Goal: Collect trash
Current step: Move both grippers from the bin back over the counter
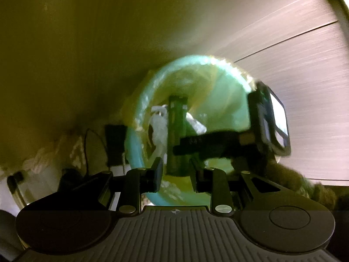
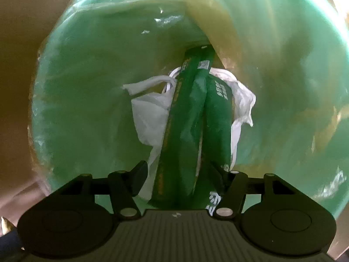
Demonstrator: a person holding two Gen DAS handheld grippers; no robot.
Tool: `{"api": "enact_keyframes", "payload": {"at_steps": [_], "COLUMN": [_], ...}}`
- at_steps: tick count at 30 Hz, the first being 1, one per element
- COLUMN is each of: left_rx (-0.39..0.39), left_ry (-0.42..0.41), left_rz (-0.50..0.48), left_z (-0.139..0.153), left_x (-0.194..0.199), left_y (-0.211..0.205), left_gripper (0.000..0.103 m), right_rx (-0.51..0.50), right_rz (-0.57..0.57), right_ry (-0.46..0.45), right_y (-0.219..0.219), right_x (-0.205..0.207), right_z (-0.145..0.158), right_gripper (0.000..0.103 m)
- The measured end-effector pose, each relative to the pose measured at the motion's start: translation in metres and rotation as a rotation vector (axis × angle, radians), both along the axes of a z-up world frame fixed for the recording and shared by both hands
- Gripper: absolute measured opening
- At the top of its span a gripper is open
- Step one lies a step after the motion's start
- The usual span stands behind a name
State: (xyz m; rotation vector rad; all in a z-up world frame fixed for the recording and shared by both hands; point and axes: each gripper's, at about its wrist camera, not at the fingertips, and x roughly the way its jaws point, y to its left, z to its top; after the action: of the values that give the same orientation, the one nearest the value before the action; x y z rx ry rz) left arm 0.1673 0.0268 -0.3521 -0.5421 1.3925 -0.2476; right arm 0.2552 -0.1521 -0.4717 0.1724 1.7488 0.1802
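Bin (image 2: 87, 100), bag-lined: holds white plastic bag (image 2: 150, 118) and green wrapper (image 2: 187, 126), the wrapper standing on end inside. Right gripper (image 2: 182, 179) straddles the wrapper, fingers parted, seemingly released. Left gripper (image 1: 177, 174) part-open over the rim, apparently empty; remaining trash unseen.

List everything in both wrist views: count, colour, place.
bin: 1, green, on the floor, below both tongs
liner: 1, clear yellowish, lining the bin, folded over its far side
white bag: 1, white, crumpled at the bottom of the bin
green pack: 1, dark green with print, long, standing on end in the bin in front of the white bag
floor: 1, pale wood grain, around the bin
adapter: 1, black with a cable, on the floor left of the bin in the left wrist view
left tongs: 1, black, at the near rim of the bin; grip unclear
right tongs: 1, black, over the bin, open, green pack between the fingers
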Motion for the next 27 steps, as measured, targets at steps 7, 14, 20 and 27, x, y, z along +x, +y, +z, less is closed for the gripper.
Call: {"api": "enact_keyframes", "payload": {"at_steps": [7,14,20,27], "left_rx": [-0.016,-0.039,-0.055,0.067], "left_ry": [-0.078,-0.255,-0.566,-0.791], "left_rz": [-0.072,-0.209,-0.088,0.225], "left_z": [0.056,0.160,0.277,0.343], "left_x": [0.009,0.018,0.045,0.073], "left_y": [-0.013,-0.038,0.002,0.094], "left_gripper": [0.030,0.030,0.030,0.030], "right_rx": [-0.087,-0.132,-0.155,-0.079], "right_rz": [-0.057,-0.211,-0.154,-0.073], "right_ry": [-0.293,-0.641,-0.993,-1.180], "right_y": [-0.045,-0.088,-0.078,-0.030], "right_x": [-0.028,-0.054,-0.044,0.013], "right_z": [0.136,0.281,0.409,0.475], "right_gripper": [0.062,0.063,0.068,0.081]}}
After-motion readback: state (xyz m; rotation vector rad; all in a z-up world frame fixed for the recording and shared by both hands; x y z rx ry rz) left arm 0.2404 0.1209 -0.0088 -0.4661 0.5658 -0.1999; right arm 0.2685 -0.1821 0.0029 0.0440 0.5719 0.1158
